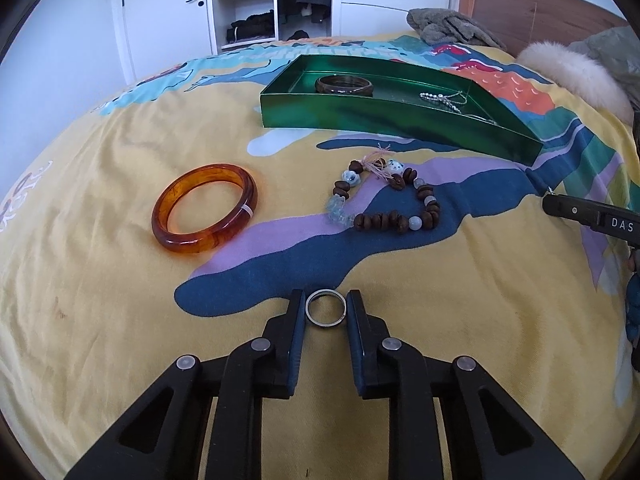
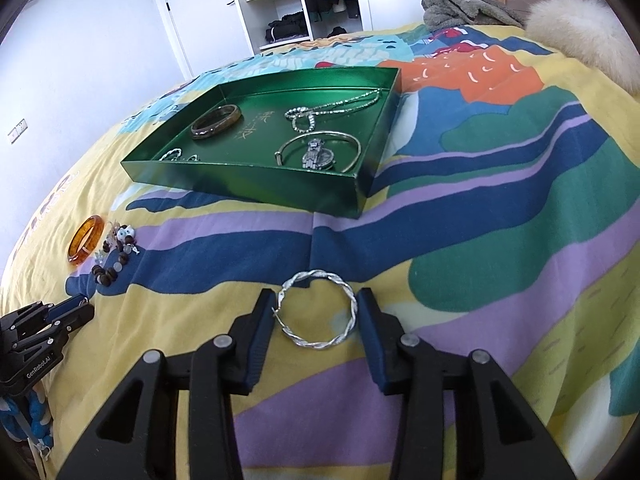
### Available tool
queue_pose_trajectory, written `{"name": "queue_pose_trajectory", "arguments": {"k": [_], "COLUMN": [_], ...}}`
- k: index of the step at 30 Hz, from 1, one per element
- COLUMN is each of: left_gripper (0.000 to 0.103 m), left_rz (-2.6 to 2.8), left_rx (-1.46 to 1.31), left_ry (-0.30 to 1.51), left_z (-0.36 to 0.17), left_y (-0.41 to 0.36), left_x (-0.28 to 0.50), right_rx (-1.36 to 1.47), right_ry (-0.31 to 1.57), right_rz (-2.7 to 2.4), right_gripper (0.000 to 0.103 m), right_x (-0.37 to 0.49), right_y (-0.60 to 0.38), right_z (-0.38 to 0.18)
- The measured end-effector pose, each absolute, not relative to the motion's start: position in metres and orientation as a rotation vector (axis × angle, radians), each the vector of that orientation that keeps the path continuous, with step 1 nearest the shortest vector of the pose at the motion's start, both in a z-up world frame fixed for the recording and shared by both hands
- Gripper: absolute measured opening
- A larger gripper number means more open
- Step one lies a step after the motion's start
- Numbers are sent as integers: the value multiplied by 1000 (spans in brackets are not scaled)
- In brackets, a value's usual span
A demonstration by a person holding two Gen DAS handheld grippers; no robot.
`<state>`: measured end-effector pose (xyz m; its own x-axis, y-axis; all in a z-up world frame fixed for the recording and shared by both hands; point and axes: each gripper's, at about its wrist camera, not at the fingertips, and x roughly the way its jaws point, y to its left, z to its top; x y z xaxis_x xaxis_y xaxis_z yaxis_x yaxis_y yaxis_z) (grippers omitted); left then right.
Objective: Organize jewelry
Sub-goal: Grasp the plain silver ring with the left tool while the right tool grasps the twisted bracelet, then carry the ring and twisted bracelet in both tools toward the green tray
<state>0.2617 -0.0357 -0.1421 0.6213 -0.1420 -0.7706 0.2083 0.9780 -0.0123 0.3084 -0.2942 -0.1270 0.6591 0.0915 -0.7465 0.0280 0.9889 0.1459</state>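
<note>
My left gripper [image 1: 325, 307] is closed on a small silver ring [image 1: 325, 307], its pads touching both sides, low on the bedspread. My right gripper [image 2: 318, 308] is open around a twisted silver bangle [image 2: 318, 310] lying on the bed, with gaps on each side. A green tray [image 2: 240, 182] holds a dark bangle [image 2: 216, 121], a chain necklace [image 2: 332, 108], a silver cuff [image 2: 320, 136] and a watch [image 2: 316, 154]. An amber bangle [image 1: 204, 213] and a wooden bead bracelet [image 1: 390, 200] lie on the bedspread ahead of the left gripper.
The colourful bedspread [image 1: 100, 300] covers the whole work area. A grey garment [image 2: 464, 8] and a fluffy white cushion [image 2: 580, 32] lie at the far end. An open wardrobe [image 1: 256, 4] stands behind the bed. The left gripper shows at the right wrist view's lower left [image 2: 76, 308].
</note>
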Motion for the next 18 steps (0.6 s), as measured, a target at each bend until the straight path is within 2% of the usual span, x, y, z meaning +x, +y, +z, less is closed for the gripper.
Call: {"name": "queue_pose_trajectory", "arguments": {"k": [18], "left_gripper": [20], "left_rz": [-221], "left_rx": [52], "left_ry": [883], "left_z": [-121], "left_y": [-35], "left_x": [229], "right_rx": [168], "right_ry": [825], "right_rz": [31], "right_gripper": [39], "right_x": [248], "right_y": [-288], "right_z": [-104]}}
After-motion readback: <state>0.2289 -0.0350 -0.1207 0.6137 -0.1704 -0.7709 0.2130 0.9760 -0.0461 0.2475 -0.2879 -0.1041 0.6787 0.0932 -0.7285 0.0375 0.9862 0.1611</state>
